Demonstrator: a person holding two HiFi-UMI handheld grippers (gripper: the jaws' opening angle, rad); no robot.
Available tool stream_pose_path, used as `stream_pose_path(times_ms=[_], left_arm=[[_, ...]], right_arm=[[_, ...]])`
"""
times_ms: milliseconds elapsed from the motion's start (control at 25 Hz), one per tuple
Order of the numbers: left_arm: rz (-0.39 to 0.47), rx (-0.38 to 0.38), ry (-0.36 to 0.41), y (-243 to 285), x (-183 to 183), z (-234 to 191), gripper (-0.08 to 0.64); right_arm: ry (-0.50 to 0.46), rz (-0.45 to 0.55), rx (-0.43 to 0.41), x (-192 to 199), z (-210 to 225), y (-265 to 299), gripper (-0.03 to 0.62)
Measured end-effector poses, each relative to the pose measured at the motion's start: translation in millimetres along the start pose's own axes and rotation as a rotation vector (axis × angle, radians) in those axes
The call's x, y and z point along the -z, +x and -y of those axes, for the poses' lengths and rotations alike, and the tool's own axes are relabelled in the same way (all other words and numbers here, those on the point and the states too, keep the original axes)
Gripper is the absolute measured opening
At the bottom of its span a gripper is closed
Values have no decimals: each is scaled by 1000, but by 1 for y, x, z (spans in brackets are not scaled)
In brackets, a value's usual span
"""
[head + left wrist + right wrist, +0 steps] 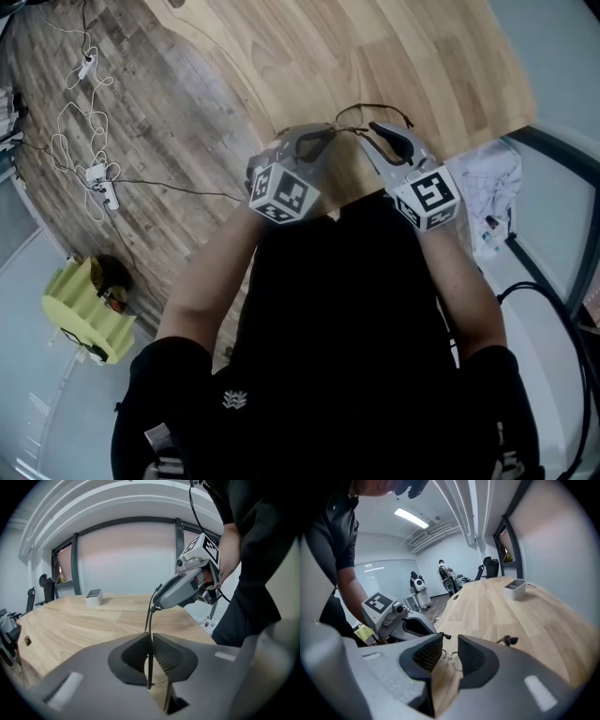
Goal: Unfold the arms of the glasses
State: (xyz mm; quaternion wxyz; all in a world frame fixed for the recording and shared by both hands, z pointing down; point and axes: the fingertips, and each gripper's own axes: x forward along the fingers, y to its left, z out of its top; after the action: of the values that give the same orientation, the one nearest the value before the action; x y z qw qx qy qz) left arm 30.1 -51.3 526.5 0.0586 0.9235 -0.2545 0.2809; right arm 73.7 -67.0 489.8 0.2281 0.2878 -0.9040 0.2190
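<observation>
Thin wire-framed glasses hang just above the near edge of the wooden table, between my two grippers. My left gripper is shut on one thin dark arm of the glasses, which runs up out of its pads towards the right gripper. My right gripper stands open, its jaws apart around a lens rim without pressing on it. One temple tip sticks out to the right of that gripper. The left gripper's tip sits close by.
A small grey container stands far back on the table, also in the right gripper view. On the floor to the left lie white cables and a yellow-green object. Papers lie to the right. People stand at the far end of the room.
</observation>
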Motion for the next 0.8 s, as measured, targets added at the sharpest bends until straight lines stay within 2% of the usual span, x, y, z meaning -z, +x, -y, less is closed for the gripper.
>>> stream_pose_path(times_ms=[80,200,520,800], left_arm=[[7,-1,-6,-2,-1,2,35],[11,1,-12,-4,1,3,37],[-11,-15,-12,-6,5,3,46],[-14,-63,-47,-35,9,-1,69]], right_arm=[[6,-9,-13,2,-2,2,104],[3,-5,-33,0,-6,2,38],[-45,16,-65,-10,-23,0,28],[-98,19,-82,-24,-39,4,25]])
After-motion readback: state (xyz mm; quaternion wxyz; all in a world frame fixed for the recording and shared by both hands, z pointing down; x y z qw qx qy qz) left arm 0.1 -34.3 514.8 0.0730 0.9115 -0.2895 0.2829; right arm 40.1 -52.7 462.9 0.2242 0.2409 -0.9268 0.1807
